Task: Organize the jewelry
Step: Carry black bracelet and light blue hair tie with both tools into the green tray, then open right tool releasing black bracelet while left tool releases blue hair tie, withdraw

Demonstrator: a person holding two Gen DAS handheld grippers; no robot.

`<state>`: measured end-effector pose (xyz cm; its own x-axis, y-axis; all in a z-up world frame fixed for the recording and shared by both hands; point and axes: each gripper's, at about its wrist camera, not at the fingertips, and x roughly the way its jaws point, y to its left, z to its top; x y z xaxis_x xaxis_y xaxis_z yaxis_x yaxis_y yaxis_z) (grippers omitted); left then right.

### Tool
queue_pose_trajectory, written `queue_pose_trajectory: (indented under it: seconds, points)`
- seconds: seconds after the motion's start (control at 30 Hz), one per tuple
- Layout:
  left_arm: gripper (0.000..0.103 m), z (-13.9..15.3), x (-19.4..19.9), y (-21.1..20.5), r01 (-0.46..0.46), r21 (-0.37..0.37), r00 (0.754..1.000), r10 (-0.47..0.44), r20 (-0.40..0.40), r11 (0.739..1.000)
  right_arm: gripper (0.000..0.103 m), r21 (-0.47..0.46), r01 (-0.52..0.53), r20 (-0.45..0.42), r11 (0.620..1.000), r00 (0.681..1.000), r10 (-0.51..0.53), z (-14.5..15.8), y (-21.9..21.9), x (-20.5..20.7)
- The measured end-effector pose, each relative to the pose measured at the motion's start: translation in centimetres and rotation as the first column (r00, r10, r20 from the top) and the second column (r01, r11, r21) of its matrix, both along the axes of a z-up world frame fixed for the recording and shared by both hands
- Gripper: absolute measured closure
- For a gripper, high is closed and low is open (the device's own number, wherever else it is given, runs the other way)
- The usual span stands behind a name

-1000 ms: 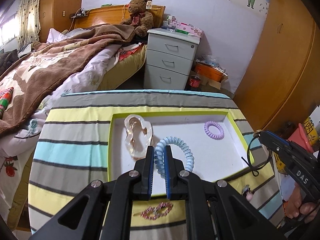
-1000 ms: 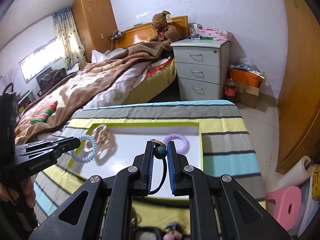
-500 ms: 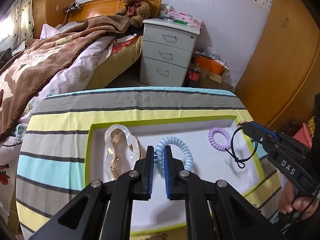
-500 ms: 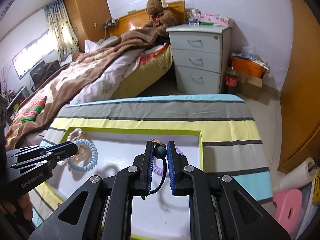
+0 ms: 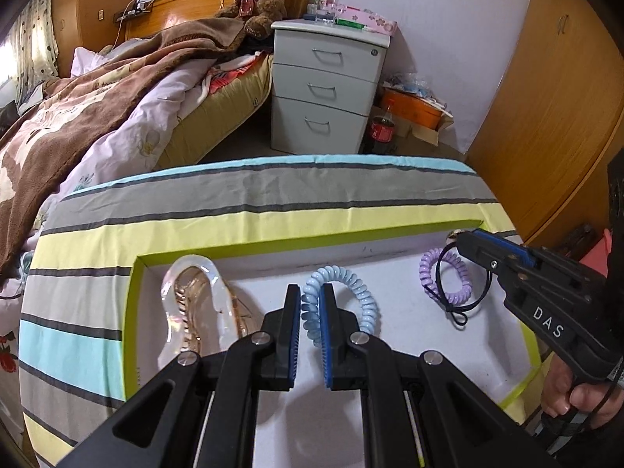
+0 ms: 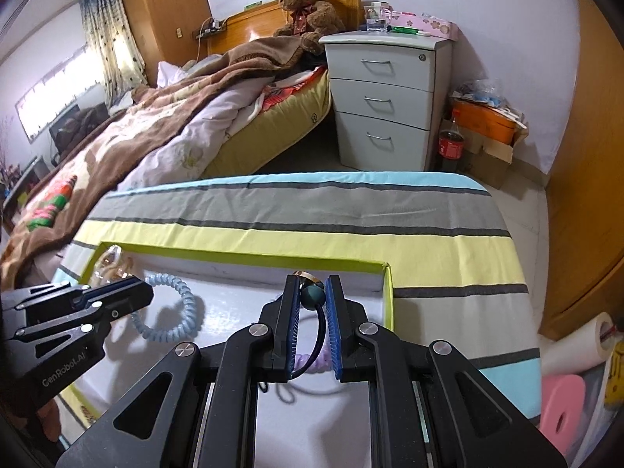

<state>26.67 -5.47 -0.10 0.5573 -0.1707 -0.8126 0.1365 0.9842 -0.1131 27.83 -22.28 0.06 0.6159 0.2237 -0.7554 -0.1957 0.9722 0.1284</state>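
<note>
My left gripper [image 5: 311, 292] is shut on a light blue spiral hair tie [image 5: 362, 296], held just above the white floor of a green-rimmed tray [image 5: 273, 247]. My right gripper [image 6: 312, 284] is shut on a black elastic hair tie with a dark bead [image 6: 311, 297]; its cord [image 5: 452, 304] hangs over a purple spiral hair tie [image 5: 427, 273] lying in the tray's right part. A clear and gold hair claw [image 5: 195, 304] lies at the tray's left. The right gripper also shows in the left wrist view [image 5: 462, 240]; the left gripper also shows in the right wrist view [image 6: 146, 292].
The tray sits on a striped cloth-covered table [image 5: 273, 191]. Behind it are a bed [image 5: 97, 109], a grey three-drawer cabinet [image 5: 323, 89], a cola bottle [image 5: 381, 130] and an orange box [image 5: 413, 107]. A wooden wardrobe [image 5: 546, 97] stands at right.
Both grippers have moved forward over the tray and lower, carrying their hair ties. The black tie's cord now hangs over the purple spiral tie. Both stay shut.
</note>
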Motion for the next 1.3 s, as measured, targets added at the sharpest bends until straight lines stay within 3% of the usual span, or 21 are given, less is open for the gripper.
queue_pose_trajectory:
  seconds: [0.63,0.77,0.9,1.13,1.3]
  points:
    - [0.09,-1.0,0.5,0.1,-0.031,0.032,0.999,0.032,-0.022,0.999,0.089,-0.059,0.003,0.0,0.998,1.0,-0.003,-0.6,0.2,0.3]
    - [0.08,-0.8,0.4,0.1,-0.024,0.02,1.0,0.025,-0.019,0.999,0.085,-0.063,0.004,0.0,0.998,1.0,-0.004,-0.5,0.3,0.3]
    - [0.077,-0.8,0.4,0.1,-0.023,0.016,0.999,0.023,-0.022,1.0,0.07,-0.053,0.002,0.006,0.999,1.0,-0.001,-0.3,0.2,0.2]
    - [0.067,-0.6,0.1,0.1,-0.034,0.017,0.999,0.034,-0.019,0.999,0.069,-0.039,0.014,0.016,0.999,1.0,-0.013,0.3,0.1,-0.2]
    - [0.061,0.0,-0.7,0.4,-0.038,0.008,0.999,0.038,-0.006,0.999,0.061,-0.031,0.014,0.035,0.999,0.999,-0.012,1.1,0.3,-1.1]
